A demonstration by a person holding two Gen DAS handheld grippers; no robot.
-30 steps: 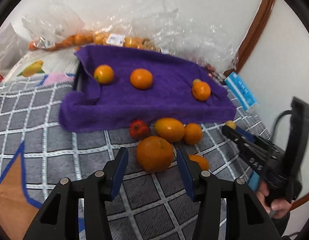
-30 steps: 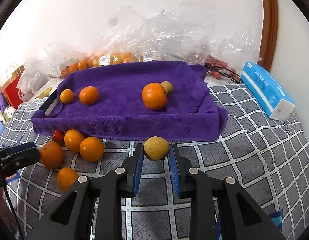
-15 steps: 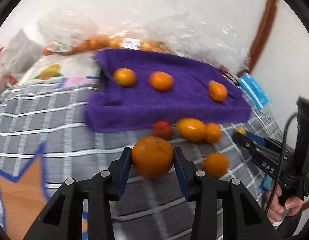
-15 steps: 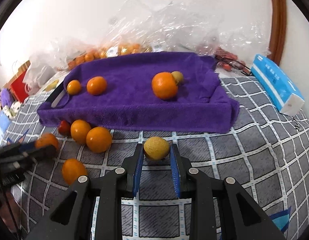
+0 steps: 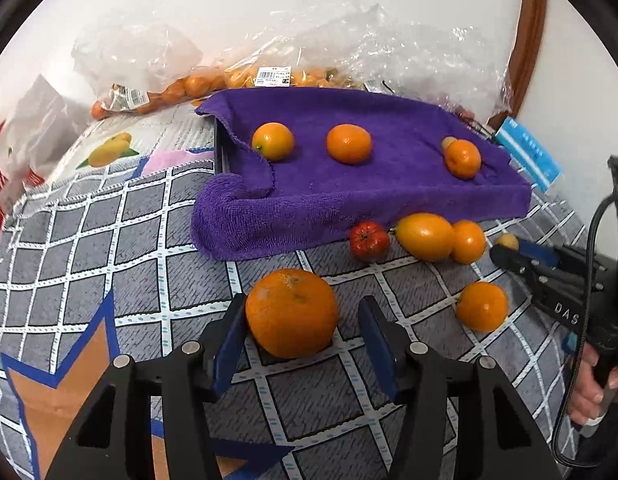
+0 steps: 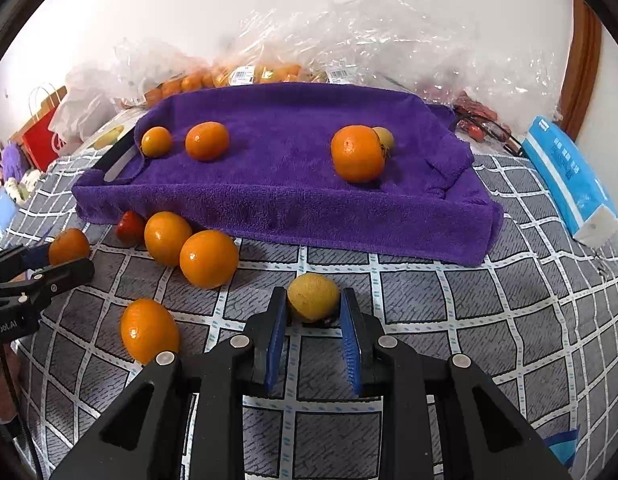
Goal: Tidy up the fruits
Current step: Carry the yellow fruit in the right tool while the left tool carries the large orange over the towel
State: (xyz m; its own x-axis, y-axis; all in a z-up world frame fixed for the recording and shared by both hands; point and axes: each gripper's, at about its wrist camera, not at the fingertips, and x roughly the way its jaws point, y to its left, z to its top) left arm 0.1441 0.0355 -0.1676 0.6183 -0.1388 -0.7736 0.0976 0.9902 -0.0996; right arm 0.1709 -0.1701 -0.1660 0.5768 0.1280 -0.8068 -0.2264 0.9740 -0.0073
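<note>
Since a second ago, left gripper (image 5: 301, 330): jaws closed onto the large orange (image 5: 291, 312), then spread again; its right pad now stands clear of the fruit, its left pad at or near the skin, contact uncertain. Right gripper (image 6: 313, 312): unchanged, clamped on the small yellow-green fruit (image 6: 313, 297).

Items, left to right:

1. Patterned grey mat (image 5: 109, 248): carries everything; the large orange sits on it near its front edge, between the spread left jaws.
2. Purple towel (image 5: 349, 184): draped over a raised tray toward the mat's back edge. On it are two oranges at its left end (image 6: 156, 142) (image 6: 207, 141) and one orange (image 6: 357, 153) with a small pale fruit touching it, right of centre.
3. Loose fruit along the towel's front edge: red fruit (image 5: 369, 241), an elongated yellow-orange fruit (image 5: 425, 237), a round orange (image 5: 468, 241) touching it; one more orange (image 5: 481, 306) lies nearer the mat's front edge.
4. Blue packet (image 6: 569, 176): at the mat's right edge.
5. Plastic bags of fruit (image 5: 269, 76): behind the towel.

Risks, as judged:
- The large orange is unheld and round; a nudge from the left pads could roll it.
- The small fruit is pinched near the right pad tips; it may squirt out on lifting.
- The grippers work close together; collision is possible.
</note>
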